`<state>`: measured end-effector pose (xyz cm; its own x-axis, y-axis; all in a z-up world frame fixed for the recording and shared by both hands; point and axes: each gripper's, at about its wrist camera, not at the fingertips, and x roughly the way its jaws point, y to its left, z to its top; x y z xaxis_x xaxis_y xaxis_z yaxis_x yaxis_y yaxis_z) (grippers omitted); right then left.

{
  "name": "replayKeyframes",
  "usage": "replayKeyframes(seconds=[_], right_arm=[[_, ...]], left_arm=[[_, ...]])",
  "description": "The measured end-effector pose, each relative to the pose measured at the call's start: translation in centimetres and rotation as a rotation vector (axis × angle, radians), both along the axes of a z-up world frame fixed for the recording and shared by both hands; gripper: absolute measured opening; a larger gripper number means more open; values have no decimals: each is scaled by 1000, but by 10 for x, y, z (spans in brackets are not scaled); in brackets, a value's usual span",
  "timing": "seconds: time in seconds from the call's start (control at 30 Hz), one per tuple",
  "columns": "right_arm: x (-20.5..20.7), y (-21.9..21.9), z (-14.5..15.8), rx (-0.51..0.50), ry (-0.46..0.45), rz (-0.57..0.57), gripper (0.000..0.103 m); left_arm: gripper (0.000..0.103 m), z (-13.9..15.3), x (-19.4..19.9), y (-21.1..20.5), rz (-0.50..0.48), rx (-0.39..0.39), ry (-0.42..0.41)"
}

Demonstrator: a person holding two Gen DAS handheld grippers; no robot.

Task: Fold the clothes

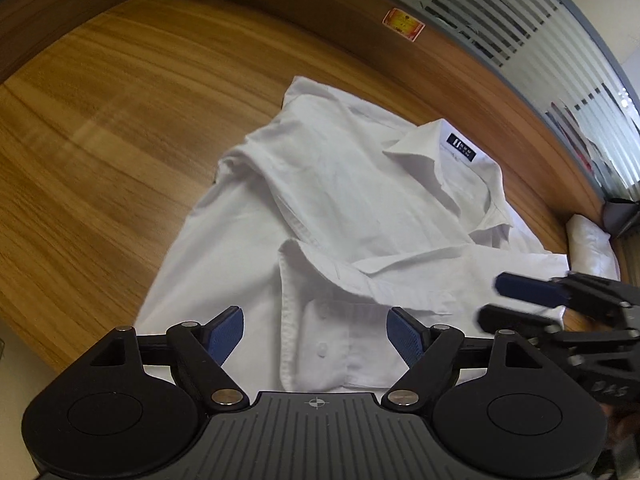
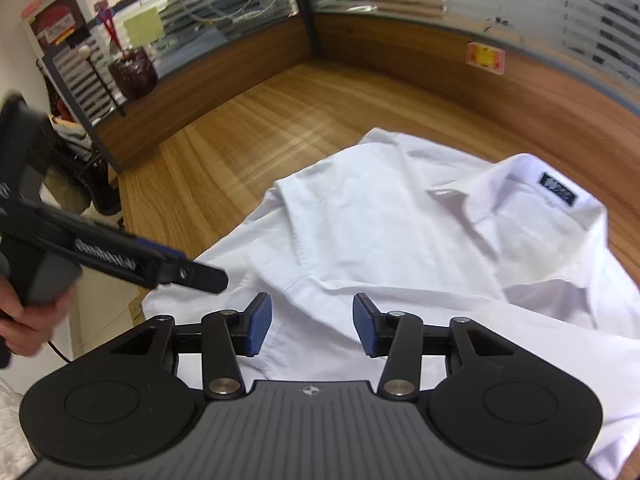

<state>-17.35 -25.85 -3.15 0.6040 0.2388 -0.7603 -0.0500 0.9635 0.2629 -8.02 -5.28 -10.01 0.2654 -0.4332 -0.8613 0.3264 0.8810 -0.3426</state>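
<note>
A white button-up shirt (image 1: pixel 344 200) (image 2: pixel 400 240) lies front-up on the wooden table, collar with a dark label at the far right, both sleeves folded across the chest. My left gripper (image 1: pixel 316 338) hovers open above the shirt's lower button placket, nothing between its blue pads. My right gripper (image 2: pixel 312 324) is open too, held over the shirt's lower part. In the left wrist view the right gripper (image 1: pixel 516 304) comes in from the right, over the shirt's right side. The left gripper (image 2: pixel 200 276) shows at the left of the right wrist view, held by a hand.
The wooden table (image 1: pixel 120 140) stretches left and beyond the shirt, bounded by a raised wooden partition (image 2: pixel 400 52) carrying an orange sticker (image 1: pixel 403 24). A white folded cloth (image 1: pixel 588 248) lies at the table's right end. A chair and office clutter stand past the table's left edge (image 2: pixel 92 168).
</note>
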Motion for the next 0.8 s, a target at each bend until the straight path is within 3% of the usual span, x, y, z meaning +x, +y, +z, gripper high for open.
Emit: replayKeyframes(seconds=[0.17, 0.37, 0.5, 0.67, 0.8], right_arm=[[-22, -44, 5, -5, 10, -116, 52], [-67, -87, -10, -83, 56, -332, 52], [-97, -115, -20, -136, 88, -476, 52], [-127, -150, -43, -195, 135, -649, 52], [-131, -169, -65, -228, 185, -668, 52]], left_arm=[[83, -19, 5, -9, 26, 15, 10], [83, -25, 21, -14, 75, -20, -18], [82, -29, 32, -19, 81, -39, 12], [80, -36, 36, -33, 11, -15, 20], [72, -41, 40, -41, -6, 0, 34]])
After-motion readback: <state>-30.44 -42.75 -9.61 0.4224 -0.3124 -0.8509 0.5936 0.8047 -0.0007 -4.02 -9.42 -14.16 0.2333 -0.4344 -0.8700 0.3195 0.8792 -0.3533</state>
